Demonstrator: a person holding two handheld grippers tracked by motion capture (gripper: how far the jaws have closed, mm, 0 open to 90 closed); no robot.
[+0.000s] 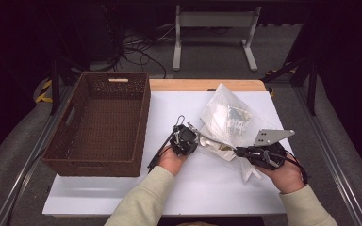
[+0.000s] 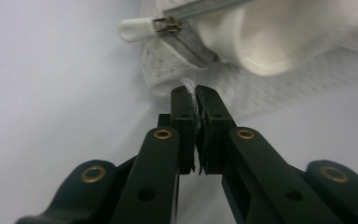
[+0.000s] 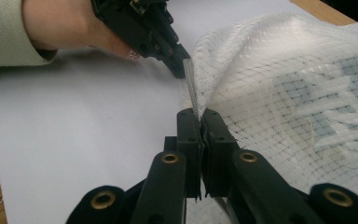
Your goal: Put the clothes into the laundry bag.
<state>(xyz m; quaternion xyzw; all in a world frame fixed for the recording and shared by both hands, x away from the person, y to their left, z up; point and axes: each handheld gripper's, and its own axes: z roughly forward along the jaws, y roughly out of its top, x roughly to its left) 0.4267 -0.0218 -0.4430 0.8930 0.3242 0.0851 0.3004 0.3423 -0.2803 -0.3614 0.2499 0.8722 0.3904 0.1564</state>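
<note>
Both grippers were clamped on the near edge of the mesh bag [image 1: 226, 120] lying on the worktop [image 1: 169, 188], left gripper [image 1: 188, 136] at its left end, right gripper [image 1: 240, 151] at its right, basket [image 1: 141, 117] well left, nearer the left hand.

Overhead light falls evenly on the white rectangular table top [image 1: 179, 188], which reads bright against a dim, nearly black surround. Soft shadows lie beside the brown woven wicker basket [image 1: 101, 122]. In both gripper views, near jaws blur; the white mesh zip bag [image 3: 279, 93] glares, slightly overexposed.
</note>
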